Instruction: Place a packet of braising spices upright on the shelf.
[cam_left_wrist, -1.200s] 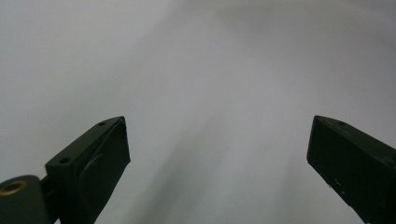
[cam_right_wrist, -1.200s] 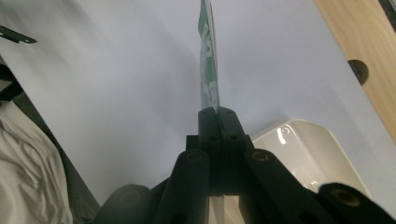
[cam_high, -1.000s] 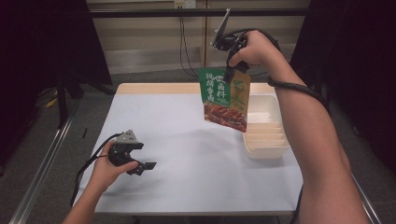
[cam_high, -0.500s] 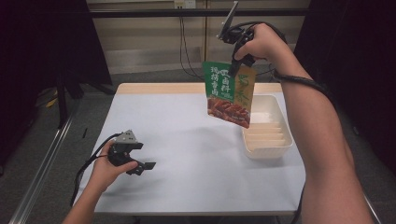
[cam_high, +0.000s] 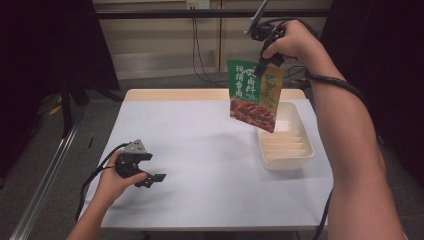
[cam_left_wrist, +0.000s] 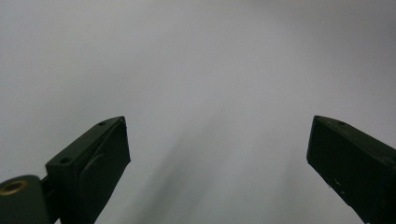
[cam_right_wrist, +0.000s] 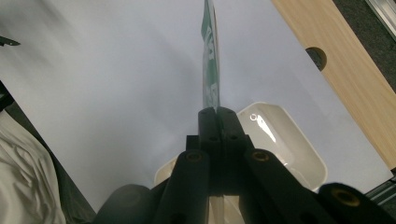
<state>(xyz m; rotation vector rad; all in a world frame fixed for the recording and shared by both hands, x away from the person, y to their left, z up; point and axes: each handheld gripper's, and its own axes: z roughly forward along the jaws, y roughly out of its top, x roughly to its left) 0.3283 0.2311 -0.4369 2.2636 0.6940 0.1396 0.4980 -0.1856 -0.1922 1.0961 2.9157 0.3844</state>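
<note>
At the left of the high view, the black left gripper (cam_high: 150, 176) in the person's left hand (cam_high: 112, 181) has kept its place low over the pale grey tabletop (cam_high: 200, 150) near the front-left corner. Its own view shows the jaws spread wide with bare surface between them.

Farther right, the green and red printed food pouch (cam_high: 254, 95) has been carried higher and slightly toward the far edge since a second ago, and it now hangs clear of the table, above the near-left rim of the cream rectangular plastic tray (cam_high: 285, 142), which has not moved. The black right gripper (cam_high: 262, 64) pinches the pouch's top edge, jaws pressed together on it.

In the right gripper view the pouch (cam_right_wrist: 211, 60) is seen edge-on as a thin strip, so its print cannot be read, and the tray (cam_right_wrist: 285, 140) is partly hidden behind the gripper body. The right forearm (cam_high: 350, 150) covers the table's right edge.
</note>
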